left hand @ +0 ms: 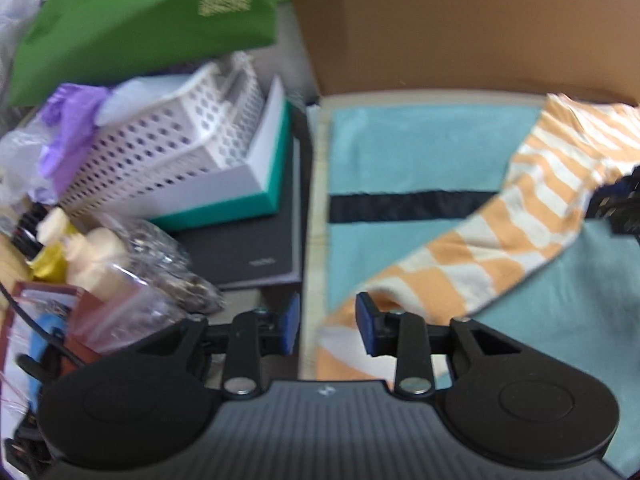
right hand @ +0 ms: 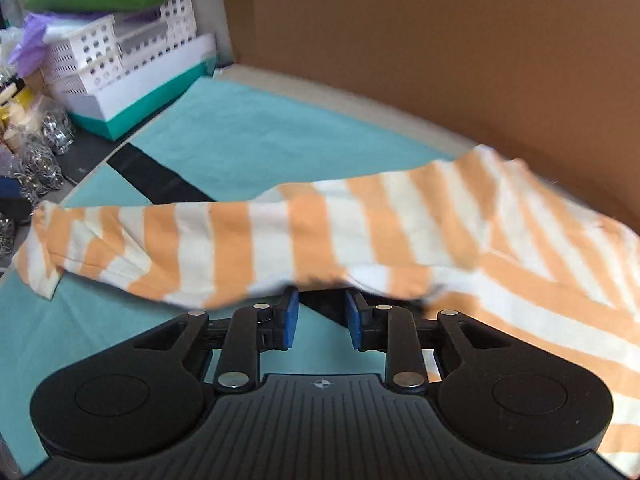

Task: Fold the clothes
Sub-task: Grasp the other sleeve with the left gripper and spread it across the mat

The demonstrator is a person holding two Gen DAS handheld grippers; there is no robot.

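Both hand-held grippers, left (left hand: pixel 327 326) and right (right hand: pixel 322 319), stand a little apart, pinching nothing. Striped shirt (right hand: pixel 360 232) lies across the teal mat (right hand: pixel 240 136) on the desk, beside a brown cardboard box (right hand: pixel 400 40).

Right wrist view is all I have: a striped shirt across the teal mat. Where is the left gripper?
Observer: The left gripper is at the sleeve end of the shirt, by the left edge of the mat.
Operator: Is it holding the sleeve?
Observer: No. Its fingers stand apart with nothing pinched; the cuff lies just beyond them.
Operator: Any clutter near it that I can't see?
Observer: Yes, a red-brown box sits left of the gripper, off the mat.
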